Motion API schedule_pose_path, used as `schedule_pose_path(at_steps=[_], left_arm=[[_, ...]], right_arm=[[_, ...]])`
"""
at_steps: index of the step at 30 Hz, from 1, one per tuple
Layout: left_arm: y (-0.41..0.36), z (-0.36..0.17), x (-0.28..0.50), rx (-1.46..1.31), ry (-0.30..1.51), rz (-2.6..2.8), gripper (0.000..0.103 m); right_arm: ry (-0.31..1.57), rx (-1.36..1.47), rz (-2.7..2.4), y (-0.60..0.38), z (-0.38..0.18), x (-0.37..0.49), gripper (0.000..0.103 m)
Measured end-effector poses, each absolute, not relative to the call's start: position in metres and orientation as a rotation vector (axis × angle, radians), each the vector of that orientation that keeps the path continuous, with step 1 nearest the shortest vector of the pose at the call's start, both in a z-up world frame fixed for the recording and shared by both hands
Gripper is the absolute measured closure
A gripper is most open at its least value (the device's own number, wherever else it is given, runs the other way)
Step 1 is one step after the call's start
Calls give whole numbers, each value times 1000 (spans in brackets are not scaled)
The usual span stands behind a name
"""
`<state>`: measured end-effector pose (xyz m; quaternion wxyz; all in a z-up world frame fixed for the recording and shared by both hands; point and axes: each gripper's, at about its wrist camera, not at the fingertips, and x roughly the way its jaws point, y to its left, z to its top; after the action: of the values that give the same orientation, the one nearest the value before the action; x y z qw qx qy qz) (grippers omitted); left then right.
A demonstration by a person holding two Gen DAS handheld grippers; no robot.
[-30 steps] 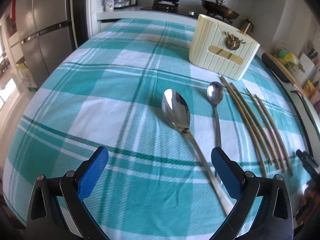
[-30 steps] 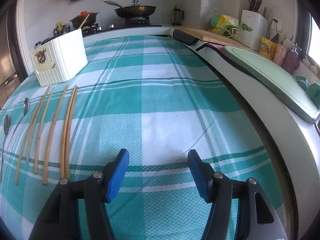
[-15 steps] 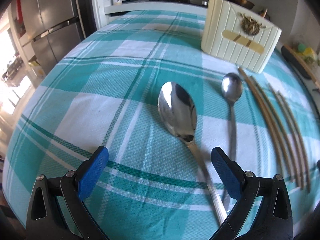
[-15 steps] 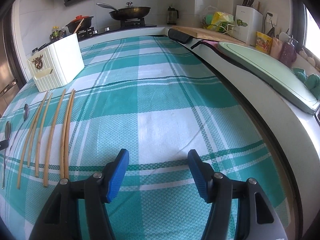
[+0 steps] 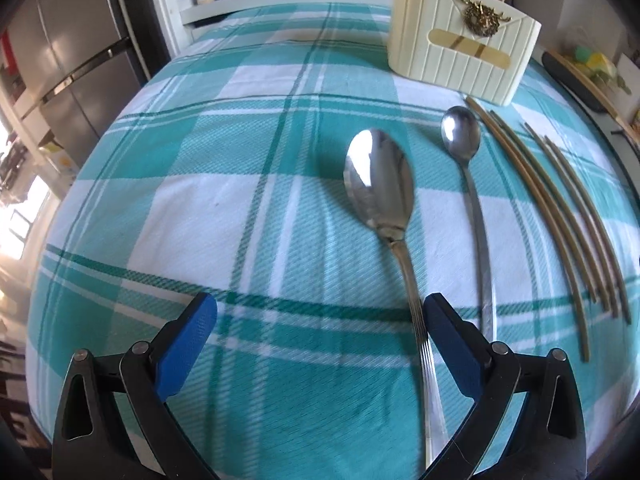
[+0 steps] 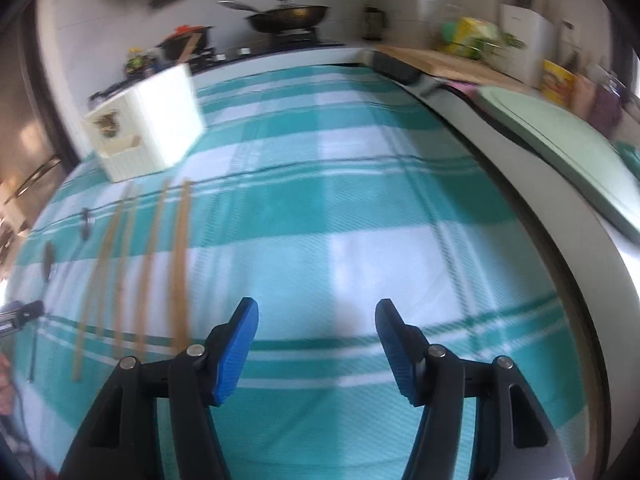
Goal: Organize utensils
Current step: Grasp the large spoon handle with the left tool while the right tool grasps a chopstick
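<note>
Teal plaid tablecloth (image 5: 248, 160) | cream holder (image 5: 460, 48) label possibly unlettered | large spoon (image 5: 380, 184) flat

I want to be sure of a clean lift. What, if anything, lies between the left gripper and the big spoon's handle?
Nothing visible does. The left gripper is open, and the large spoon lies on the checked cloth with its handle running just inside the right finger. The small spoon lies apart, outside that finger.

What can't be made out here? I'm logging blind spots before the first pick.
- Big spoon: handle end passes under the left tongs, left wrist view.
- Holder: inside hidden by its wall.
- Chopsticks: count smeared by blur, right wrist view.
</note>
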<state>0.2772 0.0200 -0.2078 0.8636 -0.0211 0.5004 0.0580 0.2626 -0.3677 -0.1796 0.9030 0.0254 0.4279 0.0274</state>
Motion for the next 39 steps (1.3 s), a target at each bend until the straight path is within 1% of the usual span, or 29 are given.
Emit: schedule_pose_path(at_steps=[4,6,8,10,13,23,24,25,26,28,33,36,38,39], left_arm=[[27,-208,277,-31,1056,123,0],[29,-208,277,-36,1059,123,0],[30,-208,276,-39,1061,121,0],[30,-208,275,-33,1059,119,0],[29,-208,275,-21,1055,117,0],[28,-210,276,-23,1046,115,0],[28,-210,276,-24,1048,112,0],[29,-210,276,-27,1050,109,0],[30,-210,276,-31,1052,108,0],[33,-210,275,-38,1056,104,0],[37,-210,273,-36,1054,102,0],[37,-210,274,-38,1054,104,0],[37,-210,275,-39,1054,107,0],[37,-210,275,-41,1054,108,0]], right_arm=[[944,13,192,-343,-177,278,41],[997,-29,243,-330,-182,291,50],[1042,-65,260,-322,-189,300,67],[1071,-69,283,-318,-194,306,73],[1094,-53,319,-314,-193,310,77],[1115,-177,339,-290,-189,310,79],[1120,-185,350,-287,-190,310,80],[1125,-188,361,-284,-192,309,86],[1128,-207,349,-281,-195,310,89],[1102,-223,325,-280,-194,307,90],[1077,-111,257,-303,-192,300,90],[1087,-38,275,-315,-192,297,88],[1084,7,307,-320,-188,296,65],[1072,20,312,-322,-185,297,65]])
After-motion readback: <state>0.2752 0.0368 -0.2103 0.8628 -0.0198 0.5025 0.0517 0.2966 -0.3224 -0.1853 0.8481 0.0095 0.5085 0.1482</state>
